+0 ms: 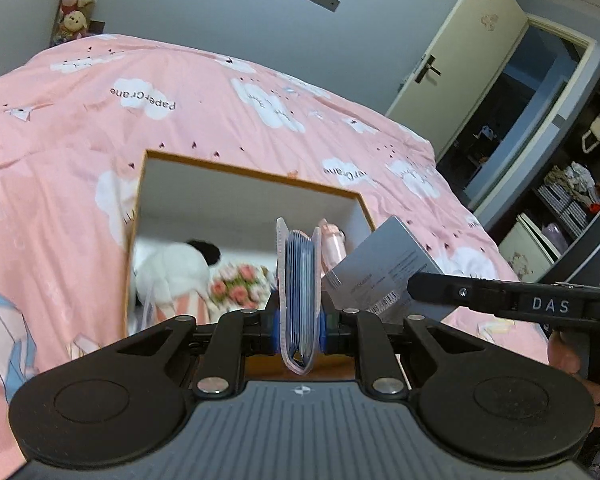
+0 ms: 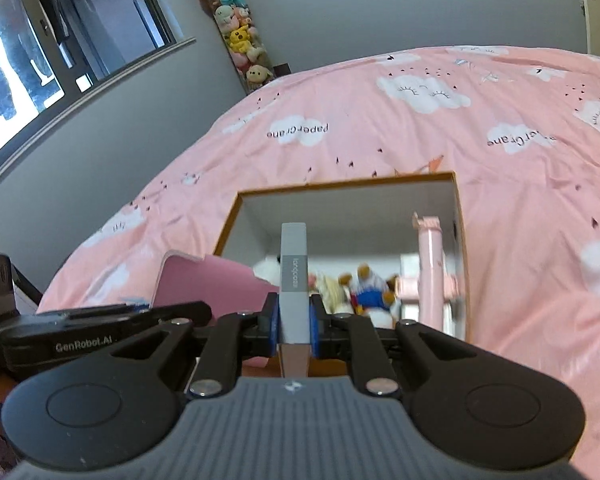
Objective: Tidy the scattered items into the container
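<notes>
Grippers (image 1: 299, 332) (image 2: 294, 330) w/ pouch (image 1: 299, 276), box (image 2: 294, 264)

Two matching black-and-grey handheld grippers

The left black plastic gripper (image 1: 300, 330) and right black plastic gripper (image 2: 294, 332) each show a ribbed grey centre plate with a small white emblem, two round black discs, angled black link arms with silver rivets, and blue finger pads (image 1: 277, 328). White lettering reads "DAS" on one side, "GenRobot.AI" on the other.

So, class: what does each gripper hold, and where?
Left gripper: pink card wallet, near its lower end. Right gripper: flat grey box, likewise.
</notes>
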The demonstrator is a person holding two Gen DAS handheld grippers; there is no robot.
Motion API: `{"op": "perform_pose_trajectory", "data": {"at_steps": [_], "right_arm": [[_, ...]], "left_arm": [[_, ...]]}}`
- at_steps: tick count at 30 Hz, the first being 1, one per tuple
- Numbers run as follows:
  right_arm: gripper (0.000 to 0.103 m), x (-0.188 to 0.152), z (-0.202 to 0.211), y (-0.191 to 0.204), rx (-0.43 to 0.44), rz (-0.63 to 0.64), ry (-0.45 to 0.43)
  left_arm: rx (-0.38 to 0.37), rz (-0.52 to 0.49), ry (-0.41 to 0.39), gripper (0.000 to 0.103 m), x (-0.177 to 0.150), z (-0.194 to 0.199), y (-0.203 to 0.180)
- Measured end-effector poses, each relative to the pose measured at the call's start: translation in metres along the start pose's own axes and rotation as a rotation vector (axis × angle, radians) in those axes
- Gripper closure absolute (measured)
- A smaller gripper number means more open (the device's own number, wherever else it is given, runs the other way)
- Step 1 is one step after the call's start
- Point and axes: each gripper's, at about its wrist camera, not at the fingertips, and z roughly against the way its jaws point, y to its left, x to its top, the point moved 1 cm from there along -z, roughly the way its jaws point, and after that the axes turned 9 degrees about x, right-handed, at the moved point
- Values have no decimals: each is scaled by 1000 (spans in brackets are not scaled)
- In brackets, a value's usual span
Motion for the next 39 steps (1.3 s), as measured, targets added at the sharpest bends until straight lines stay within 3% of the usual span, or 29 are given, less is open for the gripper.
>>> {"op": "perform_pose_trajectory", "data": {"at_steps": [3, 9, 20, 31, 39], "right_arm": [[87, 16, -21, -8, 1, 1, 4], [87, 45, -72, -17, -11, 136, 66], [87, 66, -171, -40, -3, 422, 276], [87, 55, -208, -26, 39, 729, 307], [87, 22, -212, -20, 30, 973, 375]], "left_arm": [[30, 3, -6, 84, 15, -11, 8], [86, -13, 8, 84, 43, -40, 20], [164, -86, 65, 84, 66, -83, 35], [189, -93, 73, 84, 77, -95, 45], [200, -93, 80, 84, 76, -93, 47]]}}
